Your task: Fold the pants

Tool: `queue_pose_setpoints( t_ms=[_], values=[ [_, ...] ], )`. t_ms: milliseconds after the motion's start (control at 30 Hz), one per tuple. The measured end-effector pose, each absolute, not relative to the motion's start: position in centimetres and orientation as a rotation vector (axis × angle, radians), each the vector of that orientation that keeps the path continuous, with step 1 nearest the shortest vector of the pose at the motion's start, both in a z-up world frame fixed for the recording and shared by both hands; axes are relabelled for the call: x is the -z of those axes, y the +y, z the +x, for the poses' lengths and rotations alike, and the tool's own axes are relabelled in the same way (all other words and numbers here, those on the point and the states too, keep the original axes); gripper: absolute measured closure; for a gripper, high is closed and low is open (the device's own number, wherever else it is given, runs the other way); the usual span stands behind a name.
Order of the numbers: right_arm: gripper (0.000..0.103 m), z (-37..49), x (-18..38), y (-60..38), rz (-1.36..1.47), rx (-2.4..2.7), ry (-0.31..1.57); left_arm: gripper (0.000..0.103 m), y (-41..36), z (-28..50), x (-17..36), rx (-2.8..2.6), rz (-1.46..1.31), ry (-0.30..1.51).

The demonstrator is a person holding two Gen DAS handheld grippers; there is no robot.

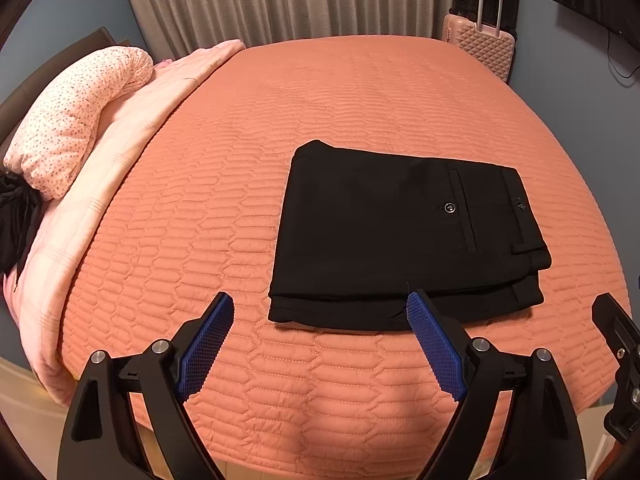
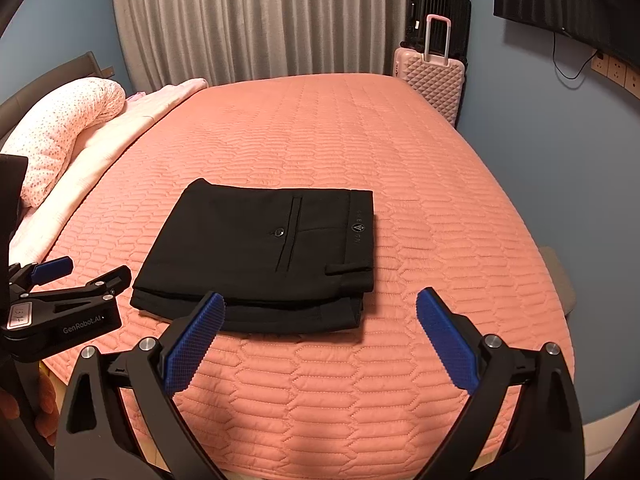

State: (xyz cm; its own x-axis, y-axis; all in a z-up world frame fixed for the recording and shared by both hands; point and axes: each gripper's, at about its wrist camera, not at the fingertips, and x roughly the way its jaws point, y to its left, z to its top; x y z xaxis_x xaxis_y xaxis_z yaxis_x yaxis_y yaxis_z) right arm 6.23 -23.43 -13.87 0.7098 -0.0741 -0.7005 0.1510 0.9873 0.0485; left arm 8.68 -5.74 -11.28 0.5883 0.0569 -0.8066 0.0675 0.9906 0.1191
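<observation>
At the far left, along the head of the bed, a spotted pink pillow [image 1: 76,120] lies on a pale pink folded blanket [image 1: 120,152], and a bit of dark fabric [image 1: 16,220] shows at the frame's left edge just below the pillow. The salmon quilted bedspread [image 1: 320,100] covers the rest of the mattress. The left gripper [image 1: 320,308] hovers low over the near edge of the bed with its blue-padded fingers [image 1: 208,344] spread wide apart and nothing between them; its right fingertip sits just in front of the near hem of the pants. The black pants [image 1: 392,232] lie folded into a compact rectangle on the bedspread, slightly right of centre in the left wrist view, with the buttoned back pocket and the waistband facing up and the waistband toward the right; layered edges show along the near side. In the right wrist view the same pants [image 2: 264,252] rest left of centre, and the left gripper [image 2: 80,276] appears at the left edge beside them, clear of the cloth. The right gripper [image 2: 320,308] is also held above the near bedspread, its fingers [image 2: 448,344] wide apart and empty, the left tip overlapping the near fold of the pants in the picture; whether it touches is unclear. Behind the bed hang grey curtains [image 2: 260,20], and at the far right corner stands a pink suitcase [image 2: 432,80] in front of a black suitcase [image 2: 436,16].
</observation>
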Motion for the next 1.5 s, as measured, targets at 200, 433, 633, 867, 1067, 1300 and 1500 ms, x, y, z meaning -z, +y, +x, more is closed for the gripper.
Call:
queue_pose_setpoints(
  t_ms=[200,433,633,867,1067,1300,1500],
  values=[
    [0.008,6.0,13.7,-23.4,0.11,0.121,0.771,0.017,-5.4,8.1,10.4,0.017,0.123,0.908],
    [0.008,5.7,13.1,-23.1,0.106,0.109,0.754,0.017,-5.7,7.6,8.6,0.051,0.114,0.858],
    [0.008,5.6,12.7,-23.2,0.106,0.112,0.737,0.017,-5.9,7.0,6.8,0.062,0.123,0.774],
    [0.008,5.7,12.0,-23.2,0.103,0.117,0.719,0.016,-5.9,7.1,6.2,0.098,0.08,0.787],
    [0.008,5.6,11.8,-23.2,0.097,0.115,0.719,0.016,-6.0,7.0,6.5,0.086,0.104,0.787],
    [0.008,5.6,11.7,-23.2,0.097,0.112,0.711,0.016,-7.0,6.8,6.7,0.103,0.149,0.817],
    [0.008,5.5,11.6,-23.3,0.097,0.11,0.708,0.016,-7.5,6.1,6.2,0.101,0.178,0.774]
  ],
)
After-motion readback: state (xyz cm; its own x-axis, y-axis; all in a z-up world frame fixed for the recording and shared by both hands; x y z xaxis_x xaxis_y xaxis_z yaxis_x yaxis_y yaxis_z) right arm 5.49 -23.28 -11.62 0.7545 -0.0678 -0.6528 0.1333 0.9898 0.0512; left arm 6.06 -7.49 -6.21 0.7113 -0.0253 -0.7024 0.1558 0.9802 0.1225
